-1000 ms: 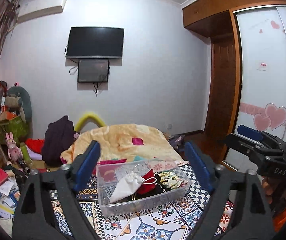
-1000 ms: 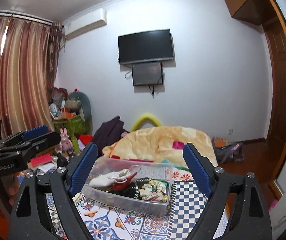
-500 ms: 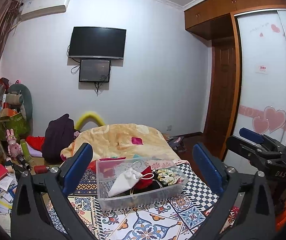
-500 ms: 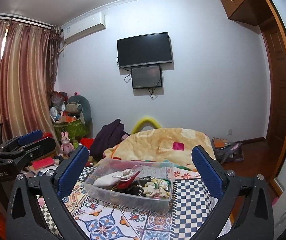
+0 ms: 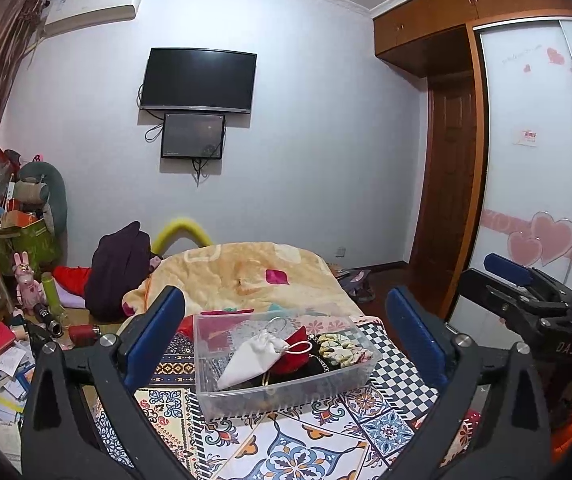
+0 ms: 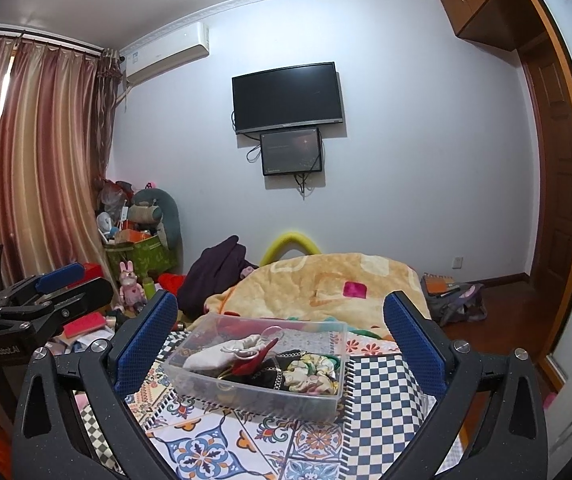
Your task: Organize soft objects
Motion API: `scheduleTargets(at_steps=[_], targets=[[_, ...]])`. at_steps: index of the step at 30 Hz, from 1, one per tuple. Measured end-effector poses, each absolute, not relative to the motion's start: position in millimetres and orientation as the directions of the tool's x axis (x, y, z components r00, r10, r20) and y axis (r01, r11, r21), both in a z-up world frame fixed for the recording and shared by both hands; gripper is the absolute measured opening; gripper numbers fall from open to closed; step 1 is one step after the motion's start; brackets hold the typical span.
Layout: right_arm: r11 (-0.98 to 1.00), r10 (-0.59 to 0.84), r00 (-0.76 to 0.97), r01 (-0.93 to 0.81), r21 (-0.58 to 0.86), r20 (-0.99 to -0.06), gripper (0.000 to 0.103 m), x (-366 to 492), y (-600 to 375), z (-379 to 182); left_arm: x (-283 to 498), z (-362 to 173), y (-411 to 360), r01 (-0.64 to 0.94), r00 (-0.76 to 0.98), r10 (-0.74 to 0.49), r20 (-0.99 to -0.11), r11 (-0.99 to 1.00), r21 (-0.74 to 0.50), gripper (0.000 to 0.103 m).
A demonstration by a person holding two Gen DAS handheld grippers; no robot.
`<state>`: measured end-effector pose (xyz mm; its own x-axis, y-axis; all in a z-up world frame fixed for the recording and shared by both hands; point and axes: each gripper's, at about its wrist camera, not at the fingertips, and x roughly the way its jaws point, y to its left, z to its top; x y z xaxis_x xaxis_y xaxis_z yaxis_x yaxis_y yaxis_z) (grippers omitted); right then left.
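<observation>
The clear plastic bin (image 5: 286, 368) sits on the patterned cloth (image 5: 310, 440) at the near end of the bed, between the two grippers' lines of sight. Inside lie a white drawstring pouch (image 5: 254, 358), a red pouch (image 5: 292, 354) touching it, and floral scrunchies (image 5: 342, 346) at the right end. The left gripper (image 5: 286, 340) hangs above the cloth with its fingers spread wide — nothing held. The right gripper (image 6: 278, 344) likewise stands wide apart, empty, short of the bin.
</observation>
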<state>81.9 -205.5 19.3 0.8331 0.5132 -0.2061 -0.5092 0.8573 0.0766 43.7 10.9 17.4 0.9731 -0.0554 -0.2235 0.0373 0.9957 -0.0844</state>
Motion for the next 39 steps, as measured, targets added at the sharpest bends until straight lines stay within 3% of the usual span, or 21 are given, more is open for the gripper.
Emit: scheduleTargets(at_steps=[39], targets=[[0.857,0.511,0.835,-0.513,0.045,-0.205,0.103,79.6,-201.0,19.6,44.1,14.0,11.4,0.064,0.968,-0.085,-0.237,0.994,-0.093,0.103]])
